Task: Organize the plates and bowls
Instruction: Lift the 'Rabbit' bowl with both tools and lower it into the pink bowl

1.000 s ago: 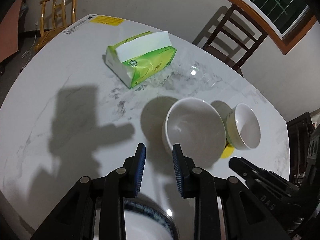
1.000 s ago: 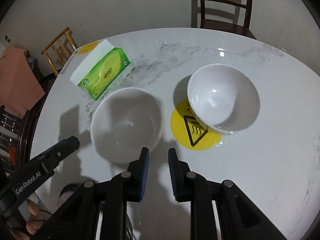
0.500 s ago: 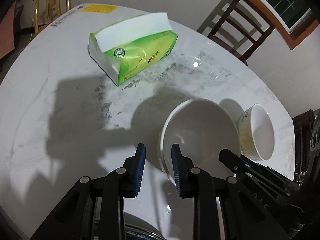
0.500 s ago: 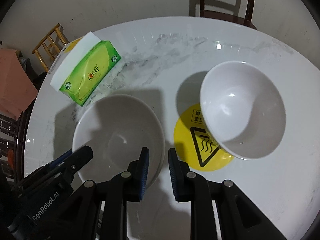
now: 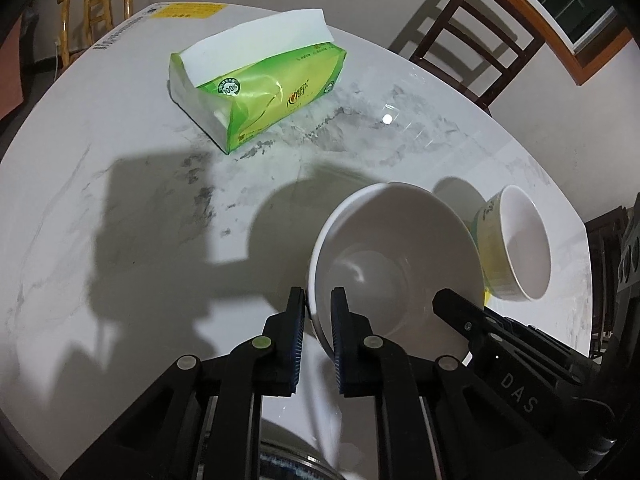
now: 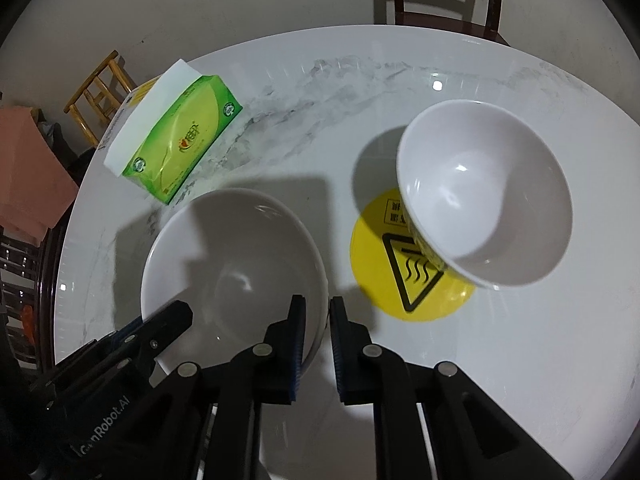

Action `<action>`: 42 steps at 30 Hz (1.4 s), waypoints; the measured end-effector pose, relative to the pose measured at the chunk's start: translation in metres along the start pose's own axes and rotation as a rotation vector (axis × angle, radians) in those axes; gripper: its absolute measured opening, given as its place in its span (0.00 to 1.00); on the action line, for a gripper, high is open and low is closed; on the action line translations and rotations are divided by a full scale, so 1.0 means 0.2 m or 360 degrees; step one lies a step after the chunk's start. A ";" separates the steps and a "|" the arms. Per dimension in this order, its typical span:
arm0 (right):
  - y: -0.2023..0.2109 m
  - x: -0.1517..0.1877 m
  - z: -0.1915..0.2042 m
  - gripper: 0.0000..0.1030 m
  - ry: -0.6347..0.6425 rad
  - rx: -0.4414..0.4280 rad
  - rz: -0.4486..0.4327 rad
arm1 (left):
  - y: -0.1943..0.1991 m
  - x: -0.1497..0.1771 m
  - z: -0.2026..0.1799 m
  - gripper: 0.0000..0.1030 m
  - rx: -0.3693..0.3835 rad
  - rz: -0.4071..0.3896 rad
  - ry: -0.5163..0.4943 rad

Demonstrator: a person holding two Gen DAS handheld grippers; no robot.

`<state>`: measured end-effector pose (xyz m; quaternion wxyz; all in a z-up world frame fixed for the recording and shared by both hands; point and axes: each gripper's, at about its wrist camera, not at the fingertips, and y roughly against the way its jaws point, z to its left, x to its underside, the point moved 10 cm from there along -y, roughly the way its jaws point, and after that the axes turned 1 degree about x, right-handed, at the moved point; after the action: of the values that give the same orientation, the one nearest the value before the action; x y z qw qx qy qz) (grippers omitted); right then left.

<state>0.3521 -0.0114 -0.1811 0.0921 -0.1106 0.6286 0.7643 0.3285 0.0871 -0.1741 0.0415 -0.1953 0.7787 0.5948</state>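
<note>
Both grippers clamping opposite rims of the wide white bowl.

Left wrist view: the left gripper [image 5: 318,310], its jaws having just been closing, is pinching the wide white bowl [image 5: 400,248] on the marble table [image 5: 100,168], beside the small bowl [image 5: 524,248] and tissue pack [image 5: 260,96].
Right wrist view: the right gripper [image 6: 317,316], likewise just closing, is gripping the bowl's near-right rim beside the yellow sticker [image 6: 384,272].

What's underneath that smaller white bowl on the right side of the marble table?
A round yellow sticker with a black hot-surface warning triangle lies under the smaller white bowl. The bowl covers part of the sticker, so the rest of its print cannot be seen.
</note>
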 end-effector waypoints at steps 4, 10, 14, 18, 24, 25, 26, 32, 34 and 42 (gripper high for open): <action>0.08 0.03 0.02 0.12 0.0013 -0.0009 -0.0024 | 0.08 0.03 -0.01 0.10 -0.0004 -0.0029 -0.0010; 0.25 0.10 0.07 0.12 0.0044 -0.0023 -0.0076 | 0.23 0.10 -0.03 0.10 -0.0006 -0.0063 -0.0028; 0.37 0.18 0.09 0.12 0.0056 -0.0051 -0.0102 | 0.36 0.17 -0.04 0.10 -0.0011 -0.0089 -0.0047; 0.50 0.29 0.09 0.12 0.0071 -0.0073 -0.0131 | 0.50 0.26 -0.07 0.10 -0.0032 -0.0119 -0.0082; 0.69 0.47 0.02 0.12 0.0078 -0.0066 -0.0187 | 0.66 0.44 -0.15 0.10 -0.0019 -0.0153 -0.0135; 0.72 0.51 -0.01 0.12 0.0066 -0.0070 -0.0191 | 0.68 0.47 -0.17 0.10 -0.0013 -0.0151 -0.0144; 0.75 0.55 -0.03 0.12 0.0059 -0.0067 -0.0196 | 0.70 0.50 -0.19 0.10 -0.0006 -0.0144 -0.0146; 0.87 0.74 -0.20 0.13 0.0029 -0.0028 -0.0221 | 0.76 0.71 -0.33 0.10 0.0056 -0.0131 -0.0208; 0.89 0.79 -0.26 0.13 0.0018 -0.0001 -0.0228 | 0.75 0.78 -0.39 0.10 0.0075 -0.0114 -0.0235; 0.82 0.95 -0.48 0.13 -0.0084 0.0044 -0.0166 | 0.61 0.98 -0.54 0.10 0.0090 -0.0006 -0.0303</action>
<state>0.1298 -0.1360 -0.0991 0.1498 -0.1217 0.6298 0.7524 0.1230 -0.0385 -0.0898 0.1220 -0.1380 0.7874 0.5883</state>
